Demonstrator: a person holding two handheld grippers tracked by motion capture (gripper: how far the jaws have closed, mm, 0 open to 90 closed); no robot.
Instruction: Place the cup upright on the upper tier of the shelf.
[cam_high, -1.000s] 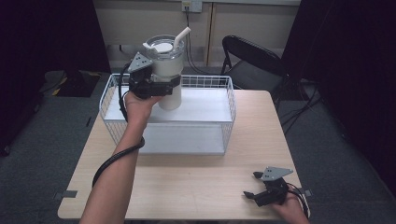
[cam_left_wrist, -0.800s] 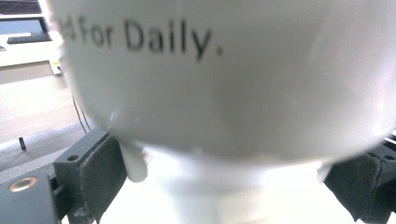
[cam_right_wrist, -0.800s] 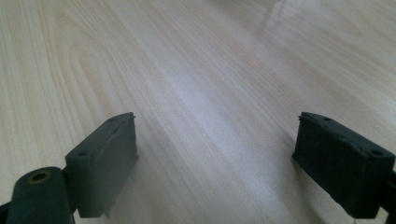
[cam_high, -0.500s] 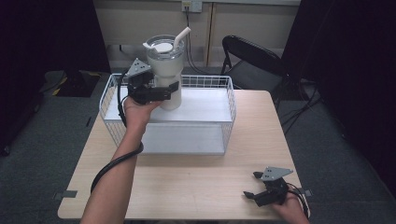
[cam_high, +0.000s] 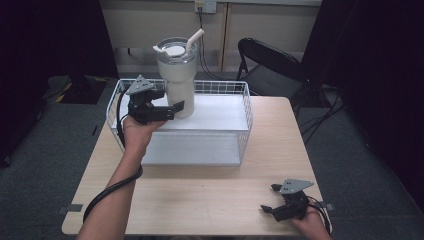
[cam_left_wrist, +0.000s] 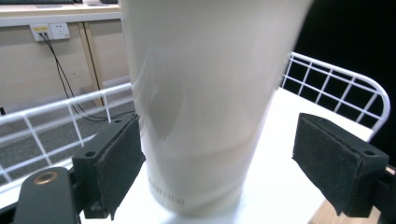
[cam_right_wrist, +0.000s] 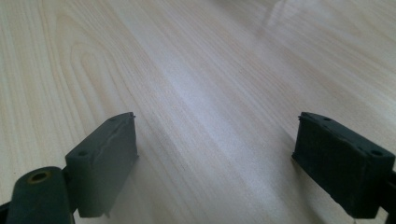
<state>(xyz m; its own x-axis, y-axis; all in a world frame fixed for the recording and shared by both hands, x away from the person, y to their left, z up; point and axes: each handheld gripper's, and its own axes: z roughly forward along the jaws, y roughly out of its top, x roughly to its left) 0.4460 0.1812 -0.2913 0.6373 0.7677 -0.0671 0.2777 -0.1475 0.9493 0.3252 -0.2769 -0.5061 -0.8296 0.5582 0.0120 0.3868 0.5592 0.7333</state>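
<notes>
Tumbler (cam_high: 177, 75), cream-white and smooth, stands upright on the flat white floor of a white wire basket (cam_high: 240, 95), toward the basket's back left corner. It is a tall round cup that narrows toward its base, with a clear lid and a pale straw (cam_high: 194, 39) leaning out to the right. In the left gripper view its matte wall (cam_left_wrist: 205, 102) rises between the two black pads, with faint raised lettering near the foot.

The left gripper (cam_high: 167, 110) reaches over the basket's left rim, its jaws spread on either side of the tumbler's lower part. One foam-faced pad (cam_left_wrist: 119, 161) sits just beside the cup wall, perhaps touching it, while the other pad (cam_left_wrist: 334, 165) stands apart from it. A grey three-cornered plate rides on top, and a black cable trails down along the forearm.

The basket, a rectangular grid of thin coated wire, sits at the back of the desk (cam_high: 200, 200), a pale wood-grain surface with rounded corners.

The right gripper (cam_high: 272, 200) rests low at the desk's front right corner, jaws wide apart over bare wood (cam_right_wrist: 210, 93), holding nothing.

A black folding chair (cam_high: 270, 65) stands behind the desk.
</notes>
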